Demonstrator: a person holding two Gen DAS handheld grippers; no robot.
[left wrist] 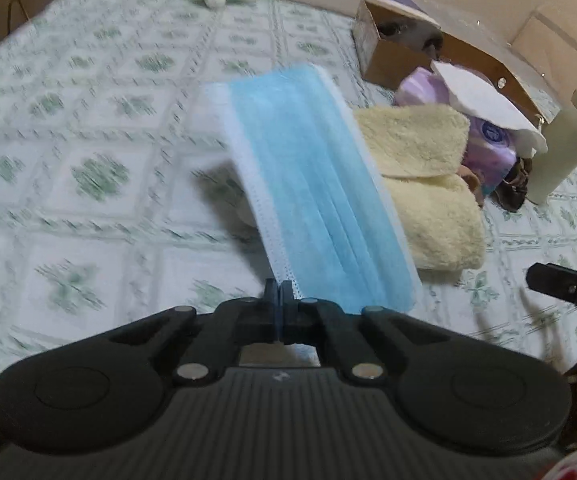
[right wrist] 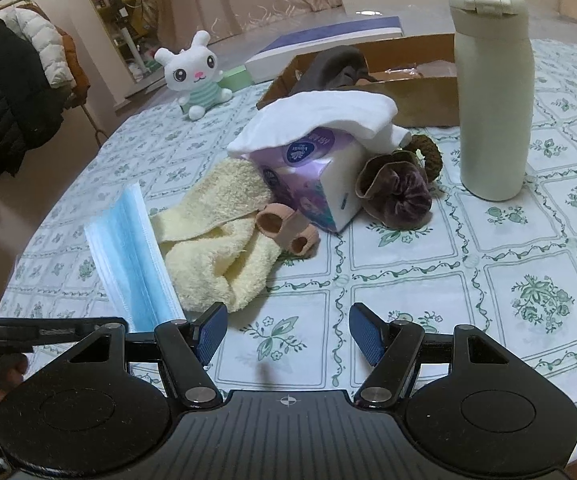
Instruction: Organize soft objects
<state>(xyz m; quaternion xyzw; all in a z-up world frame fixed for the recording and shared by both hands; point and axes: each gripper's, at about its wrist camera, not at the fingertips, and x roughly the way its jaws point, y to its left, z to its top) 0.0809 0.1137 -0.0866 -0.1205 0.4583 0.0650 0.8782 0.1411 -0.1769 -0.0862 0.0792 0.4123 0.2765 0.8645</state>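
My left gripper [left wrist: 279, 292] is shut on the near edge of a blue face mask [left wrist: 308, 184] and holds it above the table; the mask also shows in the right wrist view [right wrist: 132, 256]. A yellow towel [left wrist: 420, 184] lies just right of it, also in the right wrist view [right wrist: 216, 240]. My right gripper [right wrist: 288, 334] is open and empty above the tablecloth in front of the towel. Behind the towel sit a purple tissue pack [right wrist: 308, 176] under a white cloth [right wrist: 320, 120], a beige sock [right wrist: 288, 230] and a purple scrunchie [right wrist: 398, 192].
A cream bottle [right wrist: 492, 92] stands at the right. An open cardboard box [right wrist: 420, 92] with dark cloth stands behind the pile. A plush bunny [right wrist: 196, 76] and a flat white-blue box [right wrist: 320, 42] sit at the far edge. The table has a green floral cloth [right wrist: 528, 280].
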